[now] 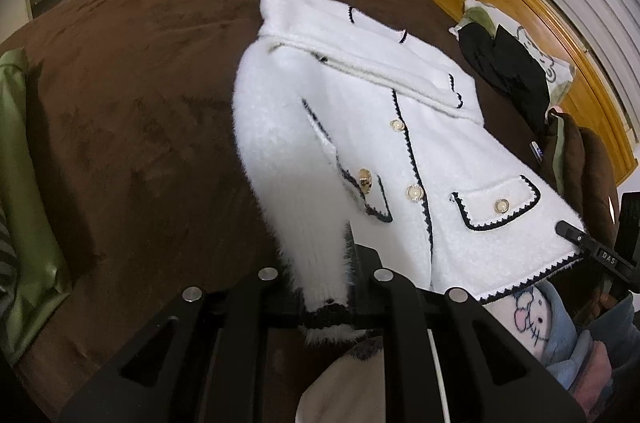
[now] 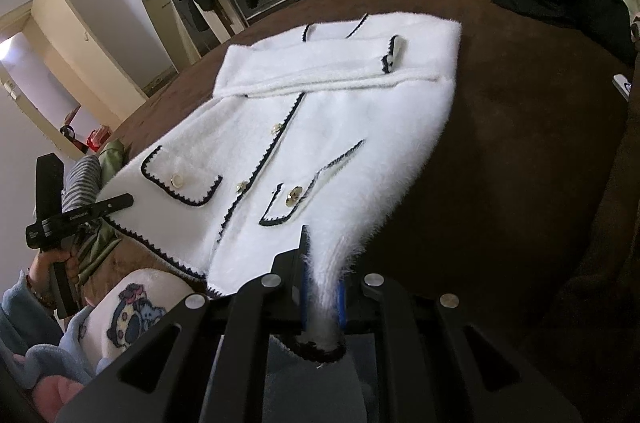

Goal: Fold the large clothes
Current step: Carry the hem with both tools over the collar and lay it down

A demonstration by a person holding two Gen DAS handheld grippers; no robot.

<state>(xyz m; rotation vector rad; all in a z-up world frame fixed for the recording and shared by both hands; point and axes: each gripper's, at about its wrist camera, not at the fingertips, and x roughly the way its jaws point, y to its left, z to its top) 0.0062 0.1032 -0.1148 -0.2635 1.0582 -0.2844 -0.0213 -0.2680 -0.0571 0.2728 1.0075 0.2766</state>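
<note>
Folding sleeves inward: left gripper [image 1: 349,287] and right gripper [image 2: 323,297] each clamped a cuff of white jacket [image 1: 400,151]; next, laying both across the front.

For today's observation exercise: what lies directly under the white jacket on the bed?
The white jacket lies on a brown blanket, visible all around it. The blanket beneath the jacket is covered, so anything there cannot be seen. Both cuffs are lifted, pinched by the left gripper and right gripper.
</note>
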